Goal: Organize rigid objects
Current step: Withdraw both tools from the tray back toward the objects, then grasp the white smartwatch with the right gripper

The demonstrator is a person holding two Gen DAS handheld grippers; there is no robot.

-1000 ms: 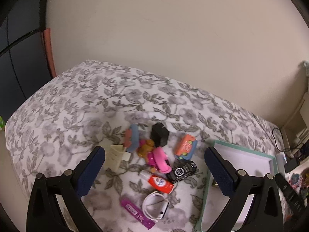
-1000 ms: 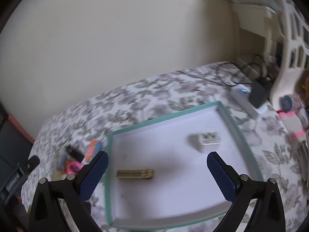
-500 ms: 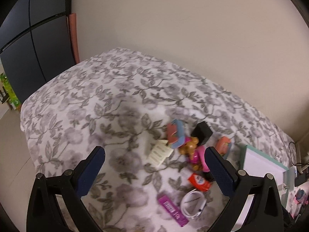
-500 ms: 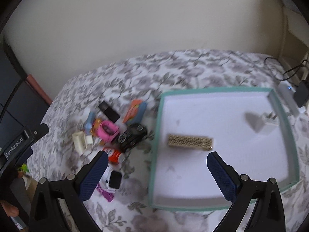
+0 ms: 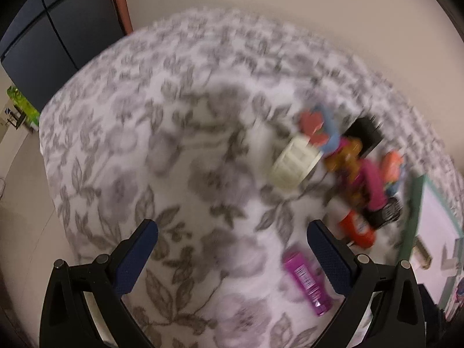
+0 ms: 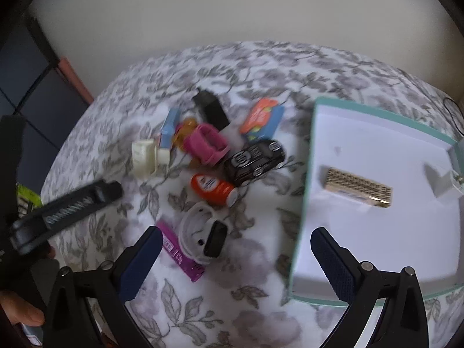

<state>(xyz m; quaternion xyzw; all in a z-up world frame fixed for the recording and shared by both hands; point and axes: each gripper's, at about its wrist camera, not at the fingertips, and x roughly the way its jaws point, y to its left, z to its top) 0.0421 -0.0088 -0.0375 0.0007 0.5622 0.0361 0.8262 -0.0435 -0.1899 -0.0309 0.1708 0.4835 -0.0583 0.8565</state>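
With its fingers spread wide and empty, the right gripper (image 6: 232, 261) hovers over the white smartwatch with coiled band (image 6: 203, 239) at twelve o'clock, probably light and slippery, best pinched across its rigid black case.

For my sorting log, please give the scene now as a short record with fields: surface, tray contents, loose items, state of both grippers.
surface: floral bedspread
tray: patterned gold box, white charger
loose items: black toy car, orange bottle, pink toy, purple bar, white earbud case
left hand-held gripper: open, empty
right hand-held gripper: open, empty
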